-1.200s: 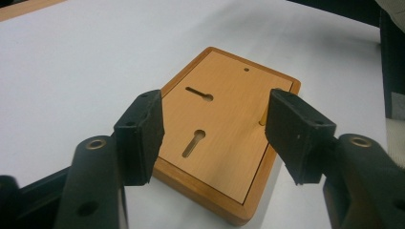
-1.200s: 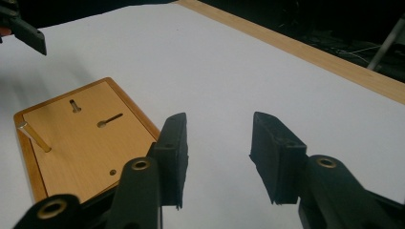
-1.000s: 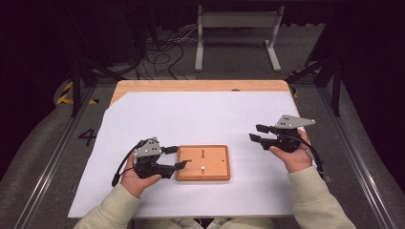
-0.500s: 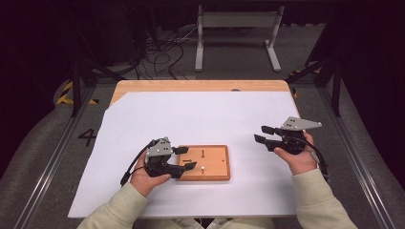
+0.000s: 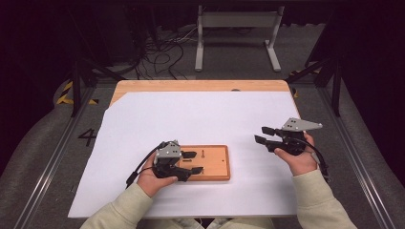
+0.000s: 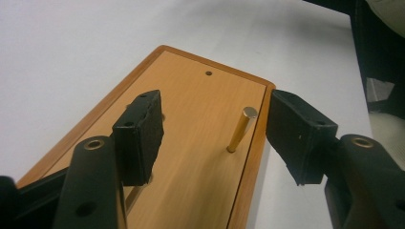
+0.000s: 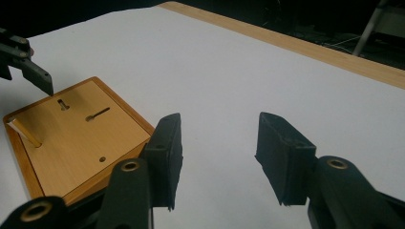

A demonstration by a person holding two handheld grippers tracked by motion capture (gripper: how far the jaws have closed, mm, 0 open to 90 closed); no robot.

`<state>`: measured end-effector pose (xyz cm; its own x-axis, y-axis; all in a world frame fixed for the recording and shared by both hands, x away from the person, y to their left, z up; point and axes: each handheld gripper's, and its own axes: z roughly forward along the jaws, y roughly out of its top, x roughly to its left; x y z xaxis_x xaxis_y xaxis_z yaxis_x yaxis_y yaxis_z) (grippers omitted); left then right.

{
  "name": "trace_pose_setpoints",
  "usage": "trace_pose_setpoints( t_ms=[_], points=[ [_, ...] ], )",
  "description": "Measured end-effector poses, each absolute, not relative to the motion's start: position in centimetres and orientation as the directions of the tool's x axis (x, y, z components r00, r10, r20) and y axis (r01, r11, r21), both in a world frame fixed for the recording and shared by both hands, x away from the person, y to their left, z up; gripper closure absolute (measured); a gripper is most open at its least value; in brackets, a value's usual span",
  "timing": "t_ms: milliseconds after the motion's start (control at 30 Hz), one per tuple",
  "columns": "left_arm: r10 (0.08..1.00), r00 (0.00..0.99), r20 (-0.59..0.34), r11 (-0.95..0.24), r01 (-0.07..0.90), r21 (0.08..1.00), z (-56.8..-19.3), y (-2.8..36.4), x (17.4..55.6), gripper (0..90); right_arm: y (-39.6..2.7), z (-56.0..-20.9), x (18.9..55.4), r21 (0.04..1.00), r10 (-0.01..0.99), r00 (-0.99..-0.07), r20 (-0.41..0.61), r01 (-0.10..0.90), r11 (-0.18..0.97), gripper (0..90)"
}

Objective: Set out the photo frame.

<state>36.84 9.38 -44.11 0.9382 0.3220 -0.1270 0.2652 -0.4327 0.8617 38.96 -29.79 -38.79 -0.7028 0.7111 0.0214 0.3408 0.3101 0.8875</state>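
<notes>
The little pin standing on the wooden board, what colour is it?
The pin is shiny gold, clearest in the left gripper view.

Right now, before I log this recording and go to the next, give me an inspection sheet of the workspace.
Surface: wooden table covered by a white sheet, flat.
Job's things: wooden board lying flat on the sheet; a brass pin stands upright in it near one edge; a small empty hole farther along.
Clutter: nothing seen.
Grippers: left gripper over the board, jaws open to either side of the pin, not touching it; right gripper held off to the board's right, jaws open, nothing between them.
Cables: one trails from each gripper; a tangle of cables on the floor beyond the table.
Surroundings: dark room, white metal stand behind the table.
</notes>
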Motion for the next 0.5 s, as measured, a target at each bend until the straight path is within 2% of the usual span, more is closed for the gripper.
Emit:
trace_pose_setpoints(
  t_ms=[100, 467, 500],
  points=[
    [0.31, 0.943, -0.122, -0.44, 0.256, 0.861, -44.4, 8.9, 36.8, 41.7, -29.8, -38.9, 38.9, 0.887, 0.71, -0.704, 0.021, 0.34, 0.311, 52.4],
    [0.296, 0.95, -0.101, -0.503, 0.244, 0.829, -45.5, 7.3, 36.6, 70.2, -29.6, -39.0, 38.9, 0.886, 0.708, -0.706, 0.027, 0.345, 0.31, 53.4],
    [0.297, 0.95, -0.097, -0.509, 0.244, 0.825, -45.6, 7.2, 36.6, 70.2, -29.6, -39.0, 38.9, 0.886, 0.707, -0.707, 0.026, 0.344, 0.311, 53.4]
  ],
)
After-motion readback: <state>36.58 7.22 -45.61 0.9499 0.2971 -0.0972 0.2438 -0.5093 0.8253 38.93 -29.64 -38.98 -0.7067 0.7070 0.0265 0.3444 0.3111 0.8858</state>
